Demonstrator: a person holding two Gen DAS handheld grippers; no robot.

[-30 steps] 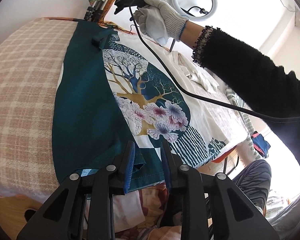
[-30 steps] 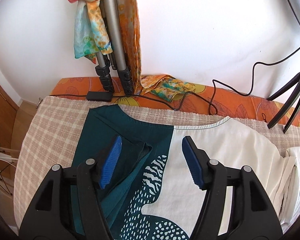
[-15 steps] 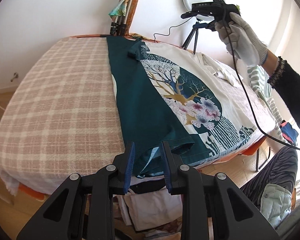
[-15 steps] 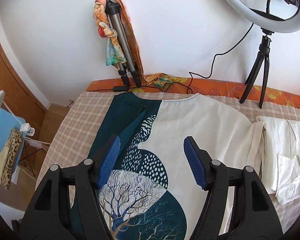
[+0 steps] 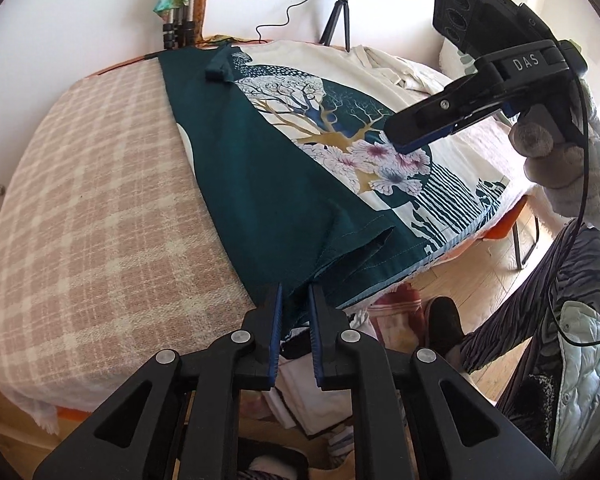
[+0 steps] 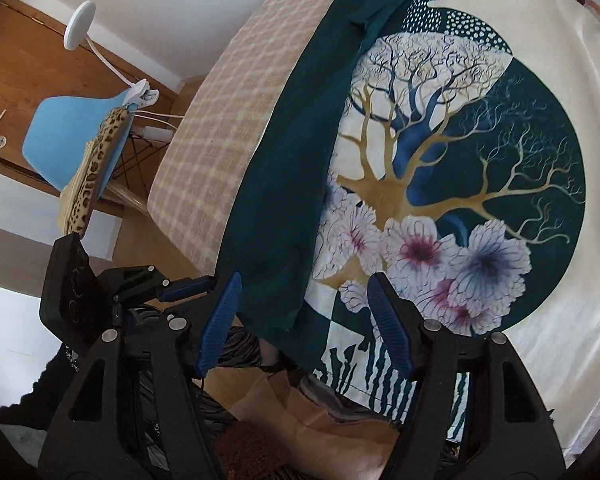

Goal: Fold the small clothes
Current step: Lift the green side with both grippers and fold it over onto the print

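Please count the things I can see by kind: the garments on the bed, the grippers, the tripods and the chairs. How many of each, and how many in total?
Garments: 2, the printed shirt and a white garment
Grippers: 2, the left gripper and the right gripper
Tripods: 2, the ring light tripod and the folded tripod
Chairs: 1, the blue chair
Total: 7

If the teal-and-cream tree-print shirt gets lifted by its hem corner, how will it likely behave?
The teal-and-cream tree-print shirt probably droops limply: its hem already puckers where the closing left gripper has it between the fingers. It looks thin and light. The folded teal flap may slide open, though the checked blanket looks grippy.
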